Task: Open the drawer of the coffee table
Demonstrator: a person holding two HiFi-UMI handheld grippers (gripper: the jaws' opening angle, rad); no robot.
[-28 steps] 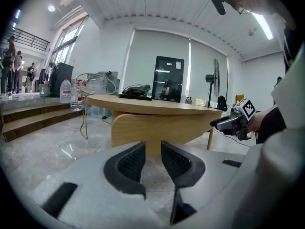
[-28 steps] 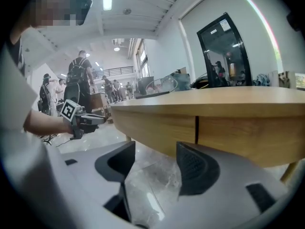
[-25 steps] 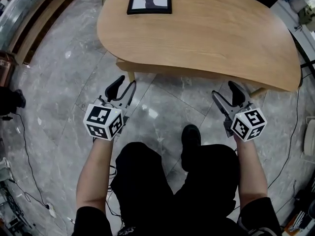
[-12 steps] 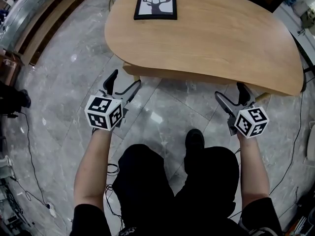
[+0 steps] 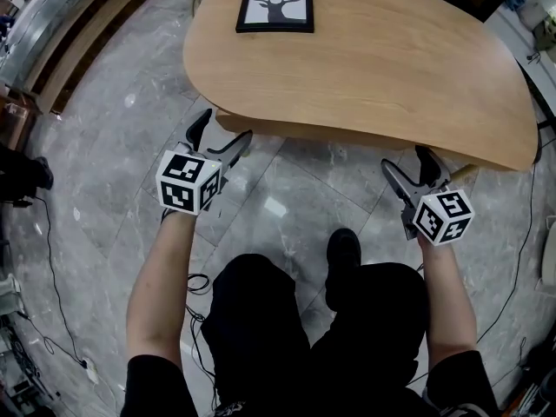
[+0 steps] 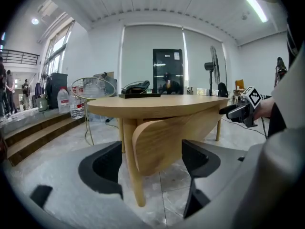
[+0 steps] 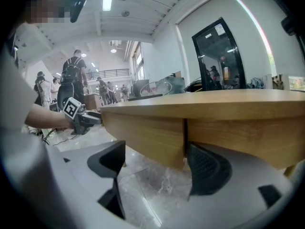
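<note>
The wooden coffee table [image 5: 365, 59] has a curved drawer front [image 6: 159, 144] under its top, also seen as a wood band with a vertical seam [image 7: 147, 135]. My left gripper [image 5: 224, 129] is at the table's near left edge by a leg [image 6: 133, 171]. Its jaws are opening, and the curved panel shows between them without touching the pads [image 6: 150, 163]. My right gripper [image 5: 406, 159] is under the near right edge. Its jaws are closing slightly, with the wood band's lower corner between them, untouched [image 7: 157, 163]. Neither gripper holds anything.
A framed deer picture [image 5: 276, 4] lies on the tabletop's far side. The person's legs and a dark shoe [image 5: 343, 250] are on the grey marble floor. Cables [image 5: 48, 259] trail at the left, by wooden steps [image 5: 69, 42]. People [image 7: 74, 75] stand in the background.
The left gripper has moved forward and right to the table's edge, and its jaws have spread much wider. The right gripper has stayed about where it was, its jaws a little wider.
</note>
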